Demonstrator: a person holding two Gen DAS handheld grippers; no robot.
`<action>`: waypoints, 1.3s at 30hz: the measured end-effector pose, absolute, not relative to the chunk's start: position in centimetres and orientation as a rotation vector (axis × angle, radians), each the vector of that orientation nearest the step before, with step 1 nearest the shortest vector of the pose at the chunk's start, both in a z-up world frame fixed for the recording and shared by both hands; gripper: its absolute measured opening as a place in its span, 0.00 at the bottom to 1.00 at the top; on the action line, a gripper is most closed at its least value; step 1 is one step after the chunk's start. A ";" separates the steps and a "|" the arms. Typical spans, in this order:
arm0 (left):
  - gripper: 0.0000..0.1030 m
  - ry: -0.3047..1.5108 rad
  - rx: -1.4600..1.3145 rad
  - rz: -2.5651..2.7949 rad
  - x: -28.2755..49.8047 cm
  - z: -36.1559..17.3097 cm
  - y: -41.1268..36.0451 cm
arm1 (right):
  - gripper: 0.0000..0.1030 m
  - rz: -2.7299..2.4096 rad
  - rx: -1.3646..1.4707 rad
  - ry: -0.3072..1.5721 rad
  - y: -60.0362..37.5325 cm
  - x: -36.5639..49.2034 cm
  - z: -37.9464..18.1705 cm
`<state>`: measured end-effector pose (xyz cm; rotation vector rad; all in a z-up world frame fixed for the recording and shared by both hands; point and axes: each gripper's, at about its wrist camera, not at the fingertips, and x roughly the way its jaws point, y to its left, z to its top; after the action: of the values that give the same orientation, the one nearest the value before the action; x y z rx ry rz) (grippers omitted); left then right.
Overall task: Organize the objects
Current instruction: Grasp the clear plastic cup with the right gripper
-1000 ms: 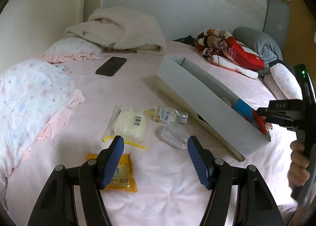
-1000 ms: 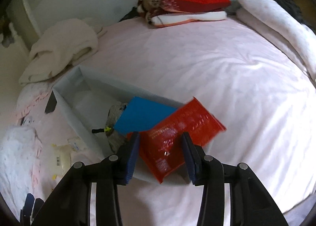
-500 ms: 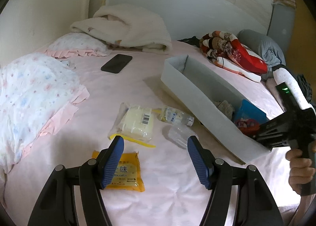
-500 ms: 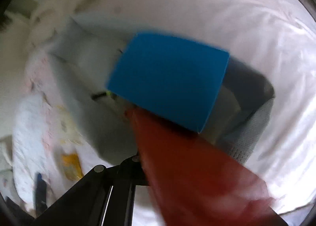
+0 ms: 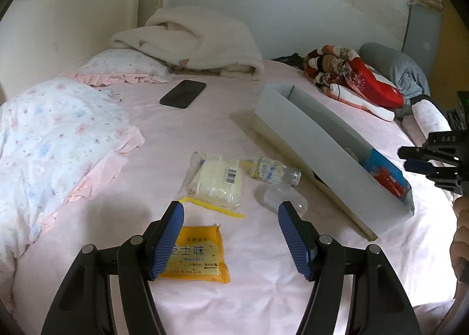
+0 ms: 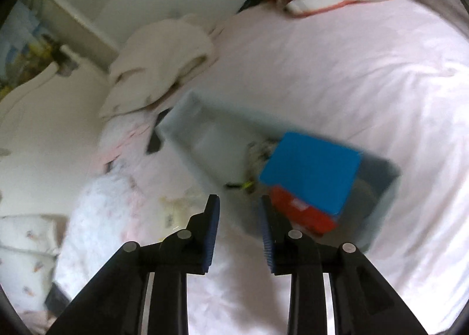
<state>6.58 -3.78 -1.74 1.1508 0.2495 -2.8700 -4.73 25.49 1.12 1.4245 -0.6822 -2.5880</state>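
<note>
A long grey box [image 5: 319, 141] lies on the pink bed; it also shows in the right wrist view [image 6: 205, 141]. Inside its near end lie a red packet [image 6: 302, 215] and a blue flat item [image 6: 313, 171]. My right gripper [image 6: 239, 212] is open and empty, above the box's near end. My left gripper [image 5: 231, 218] is open and empty over loose items: a yellow snack packet [image 5: 196, 256], a clear bag of pale contents [image 5: 217, 179], a small bottle [image 5: 272, 172] and a clear plastic piece [image 5: 284, 197].
A black phone [image 5: 183, 93] lies further back on the bed. A folded white blanket [image 5: 193, 39], floral pillows [image 5: 52, 141] and a red patterned bundle [image 5: 348, 77] ring the bed. The right gripper shows at the right edge of the left wrist view [image 5: 433, 156].
My right gripper has let go of the red packet, which now lies in the box, and has pulled back. The left gripper has barely moved.
</note>
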 end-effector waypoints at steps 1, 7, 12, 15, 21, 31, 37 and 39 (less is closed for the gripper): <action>0.63 0.254 1.150 -2.868 6.6 -1.8 -3.9 | 0.29 -2.628 1.433 -0.652 26.1 -4.9 1.4; 0.63 0.229 1.163 -2.842 6.5 -2.0 -4.0 | 0.29 -2.608 1.385 -0.542 24.6 -4.7 2.1; 0.63 0.216 1.170 -2.833 6.5 -2.1 -4.2 | 0.28 -2.553 1.386 -0.426 21.0 -5.0 1.3; 0.63 0.208 1.176 -2.819 6.4 -2.1 -4.5 | 0.29 -2.519 1.397 -0.361 19.2 -4.7 0.7; 0.64 0.259 1.257 -2.772 5.7 -3.4 -5.7 | 0.32 -2.416 1.355 -0.290 15.8 -4.1 -0.5; 0.64 0.389 1.342 -2.690 5.2 -5.4 -8.5 | 0.35 -2.287 1.373 -0.110 9.8 -6.5 -5.0; 0.64 0.381 1.372 -2.670 4.5 -6.1 -8.8 | 0.36 -2.418 1.345 0.193 8.8 -8.4 -8.5; 0.64 0.363 1.387 -2.668 4.3 -6.4 -8.5 | 0.36 -2.375 1.345 0.067 9.7 -9.2 -8.8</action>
<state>4.34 -8.52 -6.39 1.3874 0.3634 -2.6684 -9.21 9.70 -8.79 1.3447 0.0675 -2.3750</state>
